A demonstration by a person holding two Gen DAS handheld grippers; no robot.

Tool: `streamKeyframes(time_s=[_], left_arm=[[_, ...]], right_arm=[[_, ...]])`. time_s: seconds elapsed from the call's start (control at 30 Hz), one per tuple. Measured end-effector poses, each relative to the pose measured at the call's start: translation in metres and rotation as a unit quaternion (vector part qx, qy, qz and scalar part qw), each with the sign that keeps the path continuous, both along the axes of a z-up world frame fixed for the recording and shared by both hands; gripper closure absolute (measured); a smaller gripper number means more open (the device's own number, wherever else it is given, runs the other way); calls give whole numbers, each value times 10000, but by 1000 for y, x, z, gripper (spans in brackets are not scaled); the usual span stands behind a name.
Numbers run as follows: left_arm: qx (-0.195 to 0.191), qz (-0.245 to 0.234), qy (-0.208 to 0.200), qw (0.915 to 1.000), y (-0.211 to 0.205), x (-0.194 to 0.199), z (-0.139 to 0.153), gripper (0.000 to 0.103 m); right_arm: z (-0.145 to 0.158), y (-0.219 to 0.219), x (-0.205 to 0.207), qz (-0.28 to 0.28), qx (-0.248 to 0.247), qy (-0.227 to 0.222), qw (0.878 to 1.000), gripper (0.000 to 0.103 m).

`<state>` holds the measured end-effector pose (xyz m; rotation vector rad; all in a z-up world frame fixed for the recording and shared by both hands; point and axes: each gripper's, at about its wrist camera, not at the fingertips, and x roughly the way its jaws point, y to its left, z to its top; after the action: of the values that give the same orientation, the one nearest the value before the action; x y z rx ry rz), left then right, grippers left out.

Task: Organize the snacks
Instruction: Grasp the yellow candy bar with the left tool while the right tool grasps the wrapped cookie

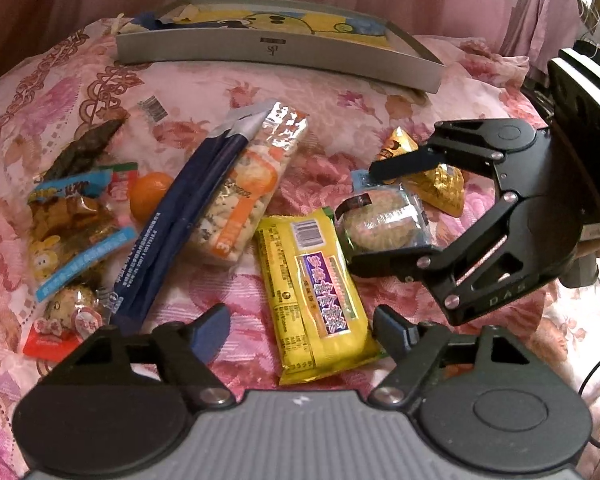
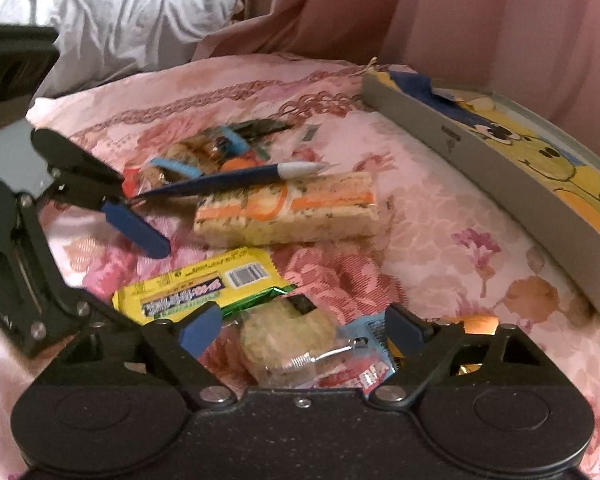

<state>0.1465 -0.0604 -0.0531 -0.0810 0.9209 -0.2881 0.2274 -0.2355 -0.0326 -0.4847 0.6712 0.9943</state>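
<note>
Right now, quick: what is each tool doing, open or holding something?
Left tool: open, holding nothing, poised over the yellow snack packet.
Right tool: open, straddling the clear-wrapped round cake, not clamped on it.

Both grippers, left (image 1: 300, 330) and right (image 2: 300, 330), gape (wide).

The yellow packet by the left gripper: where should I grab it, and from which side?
Grip the yellow packet across its narrow width near the closest end, coming straight down with the open left gripper. It lies flat, lengthwise away from the gripper, beside the round cake.
</note>
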Motion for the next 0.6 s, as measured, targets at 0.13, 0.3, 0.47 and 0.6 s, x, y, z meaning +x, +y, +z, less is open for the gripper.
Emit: streamKeyframes(time_s=[0.13,0.3,0.47,0.6], left_arm=[[-23,35,6,10000,-2,2,2,23],[102,70,17,9999,-8,8,1,28],[106,116,59,9999,-7,12,2,36],[129,56,87,9999,-7,13,1,47]], right_arm=[[-3,0,-5,83,-76,-38,9999,20],[-7,-4,-14,14,-104,-166,9998,24],[-13,-1,-24,19,-303,-605,9977,23],[-12,3,-18,94,-344,-528,9980,23]])
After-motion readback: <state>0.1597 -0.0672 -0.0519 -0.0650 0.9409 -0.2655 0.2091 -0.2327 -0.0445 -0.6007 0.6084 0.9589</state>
